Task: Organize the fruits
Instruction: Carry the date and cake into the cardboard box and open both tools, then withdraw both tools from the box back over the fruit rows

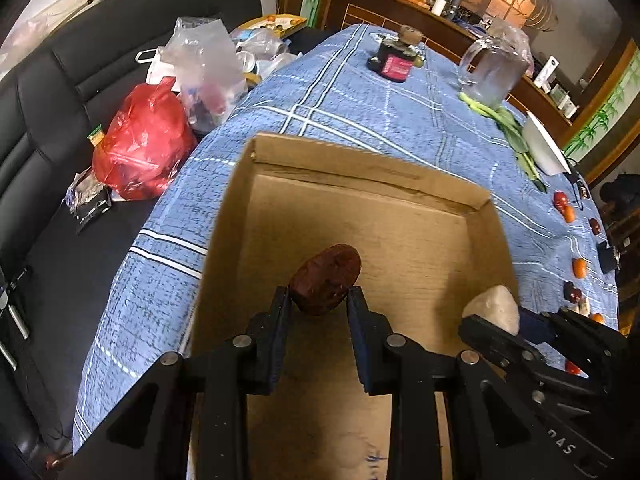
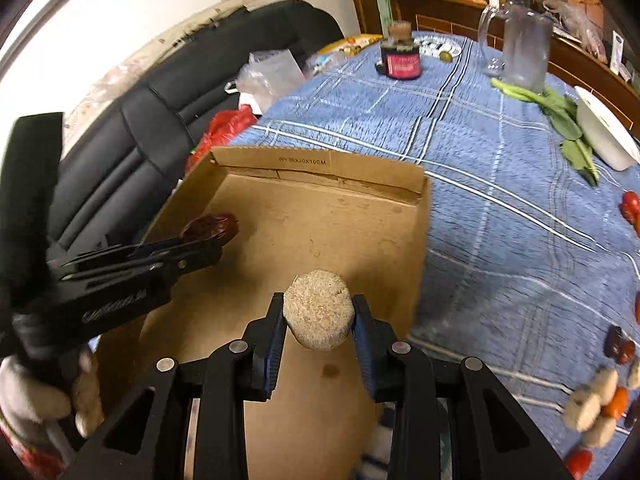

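Left wrist view shows the left tool [image 1: 319, 295] clenched on a dark red date [image 1: 325, 279] above the open box [image 1: 420, 216] on the blue-clothed table [image 1: 360, 92], while the right tool [image 2: 319, 307] grips a pale round fruit [image 2: 319, 309] over the same box, with more fruits [image 2: 596, 404] lying on the cloth to the right.

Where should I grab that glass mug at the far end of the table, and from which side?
Probably by the handle of the glass mug, coming from the left in the right wrist view. The mug stands upright, the handle sticks out clear on that side, and leafy greens crowd its base toward the right.
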Motion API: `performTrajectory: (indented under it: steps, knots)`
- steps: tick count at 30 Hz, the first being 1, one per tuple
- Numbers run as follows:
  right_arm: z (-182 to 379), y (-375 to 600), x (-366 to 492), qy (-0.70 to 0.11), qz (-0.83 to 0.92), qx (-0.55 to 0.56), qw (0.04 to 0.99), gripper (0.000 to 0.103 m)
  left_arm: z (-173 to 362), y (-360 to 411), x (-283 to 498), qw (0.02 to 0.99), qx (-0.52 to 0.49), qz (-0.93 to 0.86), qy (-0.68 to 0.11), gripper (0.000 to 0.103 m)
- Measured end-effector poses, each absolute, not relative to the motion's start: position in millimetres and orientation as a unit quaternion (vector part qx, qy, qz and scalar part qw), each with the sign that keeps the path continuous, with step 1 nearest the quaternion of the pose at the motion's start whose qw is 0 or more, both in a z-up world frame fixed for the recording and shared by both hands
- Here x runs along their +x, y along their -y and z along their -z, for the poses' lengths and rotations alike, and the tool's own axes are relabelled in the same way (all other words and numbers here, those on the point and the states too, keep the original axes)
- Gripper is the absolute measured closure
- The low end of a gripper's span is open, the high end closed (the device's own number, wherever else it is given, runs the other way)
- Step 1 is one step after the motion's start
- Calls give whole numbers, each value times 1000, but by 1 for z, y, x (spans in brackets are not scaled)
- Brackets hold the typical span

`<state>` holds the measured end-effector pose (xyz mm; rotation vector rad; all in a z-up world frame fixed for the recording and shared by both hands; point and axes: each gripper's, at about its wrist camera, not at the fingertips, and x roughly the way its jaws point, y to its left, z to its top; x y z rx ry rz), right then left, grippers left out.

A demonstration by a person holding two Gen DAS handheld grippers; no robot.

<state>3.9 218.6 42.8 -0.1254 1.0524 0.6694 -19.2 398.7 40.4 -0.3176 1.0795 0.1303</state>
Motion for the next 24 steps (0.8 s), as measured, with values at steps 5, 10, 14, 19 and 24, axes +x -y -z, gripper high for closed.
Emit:
performTrajectory:
  steps: [5, 10, 14, 19, 24]
  knots:
    - [-34, -233, 8, -499, -316, -66, 804, 68, -39, -404, -15, 844, -154, -65, -510, 75]
    - [-27, -240, 10, -506, -318, -65, 799, 67, -42, -406, -17, 843, -162, -66, -509, 74]
    - [-31, -239, 8, -502, -320, -64, 801, 65, -49, -408, -23, 845, -170, -73, -502, 68]
    - [-52, -225, -3, -487, -334, -41, 806, 56, -70, -402, -35, 855, -181, -73, -481, 67]
    - [-82, -191, -22, -457, -344, 7, 820, 45, -86, -384, -44, 859, -200, -62, -467, 67]
